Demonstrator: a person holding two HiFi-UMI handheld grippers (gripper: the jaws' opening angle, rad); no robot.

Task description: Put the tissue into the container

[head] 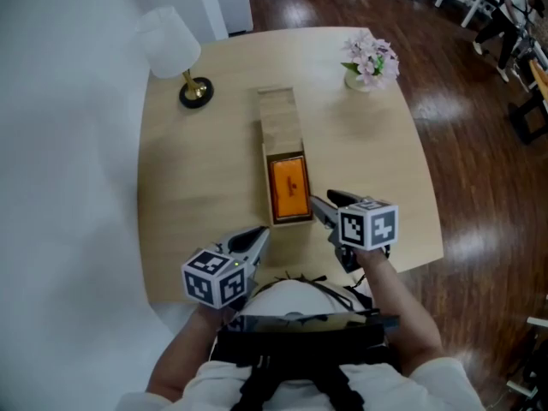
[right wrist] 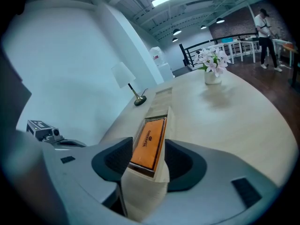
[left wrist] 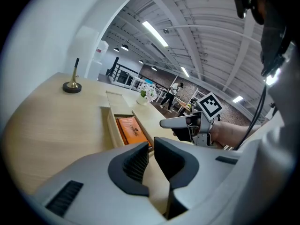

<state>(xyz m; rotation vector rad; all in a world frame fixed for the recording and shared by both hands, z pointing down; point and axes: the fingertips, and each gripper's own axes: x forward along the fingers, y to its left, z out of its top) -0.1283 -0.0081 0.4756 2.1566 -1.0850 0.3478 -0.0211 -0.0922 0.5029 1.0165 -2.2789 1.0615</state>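
Pale wooden table (head: 368,152) carries one lamp (head: 171,45), one vase of flowers (head: 370,60) and one long wooden box (head: 280,114), its lid slid half back. One orange tissue pack (head: 288,187) lies inside. Two grippers hang at the near edge: the left gripper (head: 259,235) nearly closed on nothing, the right gripper (head: 325,200) apart, empty, just beside the box.

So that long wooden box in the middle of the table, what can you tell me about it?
The wooden box is long, narrow and pale, seemingly light wood like the table it lies flat on, near the middle. A lid, apparently sliding, covers its far half. The near half is open, with an orange tissue pack lying inside. Only the table and the pack visibly touch it.
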